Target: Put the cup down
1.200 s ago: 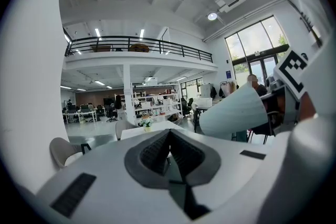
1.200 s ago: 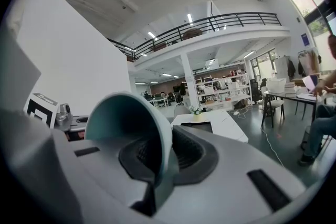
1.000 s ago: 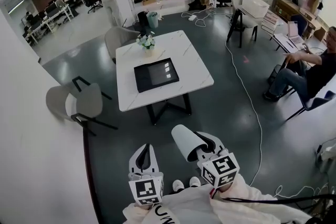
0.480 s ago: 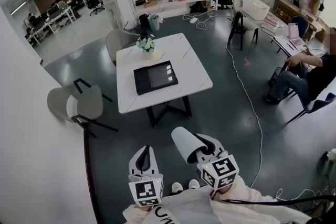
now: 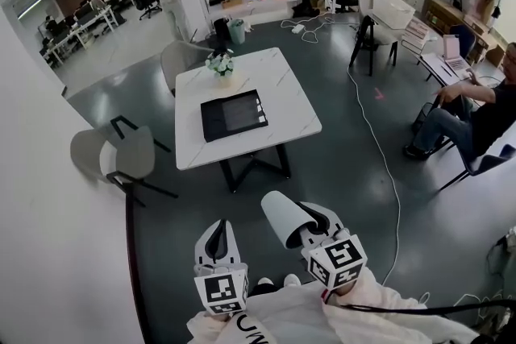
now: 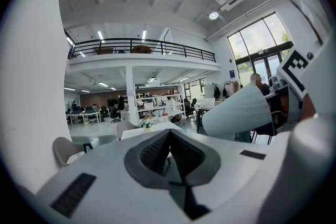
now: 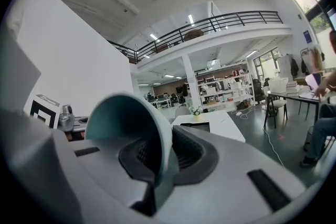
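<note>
A pale, white-to-teal cup lies tilted on its side in mid-air, with my right gripper shut on its rim. In the right gripper view the cup's wall is pinched between the dark pads. My left gripper hangs beside it on the left, shut and holding nothing; its pads meet in the left gripper view, where the cup shows at the right. Well ahead stands a white marble-topped table with a black tray and a small flower pot.
A grey chair stands left of the table and another behind it. A white wall runs close on the left. A cable crosses the dark floor, and a seated person is at the right. Shelves and desks fill the back.
The head view has drifted a little, so the table sits slightly further left. Both grippers and the cup keep the same pose.
</note>
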The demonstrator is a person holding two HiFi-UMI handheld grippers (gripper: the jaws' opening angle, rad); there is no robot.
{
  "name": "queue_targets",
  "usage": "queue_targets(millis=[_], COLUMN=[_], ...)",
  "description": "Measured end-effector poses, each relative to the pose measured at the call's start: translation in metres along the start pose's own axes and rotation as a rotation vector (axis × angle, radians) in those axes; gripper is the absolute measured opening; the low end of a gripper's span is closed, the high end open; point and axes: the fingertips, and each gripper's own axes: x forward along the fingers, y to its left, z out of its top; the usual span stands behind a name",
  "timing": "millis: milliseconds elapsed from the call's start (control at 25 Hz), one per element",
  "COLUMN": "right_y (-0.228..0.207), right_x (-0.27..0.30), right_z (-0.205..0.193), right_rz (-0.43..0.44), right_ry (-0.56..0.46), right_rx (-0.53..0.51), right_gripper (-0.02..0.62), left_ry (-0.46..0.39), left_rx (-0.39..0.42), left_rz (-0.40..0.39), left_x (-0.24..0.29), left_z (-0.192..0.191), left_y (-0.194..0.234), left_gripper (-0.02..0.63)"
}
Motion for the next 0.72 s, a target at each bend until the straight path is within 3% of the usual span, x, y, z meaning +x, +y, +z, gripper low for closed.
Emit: queue_targets(millis=[720], right_y=[-0.024], right_x=[0.025], right_z=[0.008], right_rz=[0.011], right_ry=[-0.025], right_rx=[0.000], right_gripper=[0.026], left_ry=[-0.021], left_rx=[0.019], left_rz=[0.024], left_x=[0.029], left_z=[0.007], left_y=[0.006], left_gripper=[0.009])
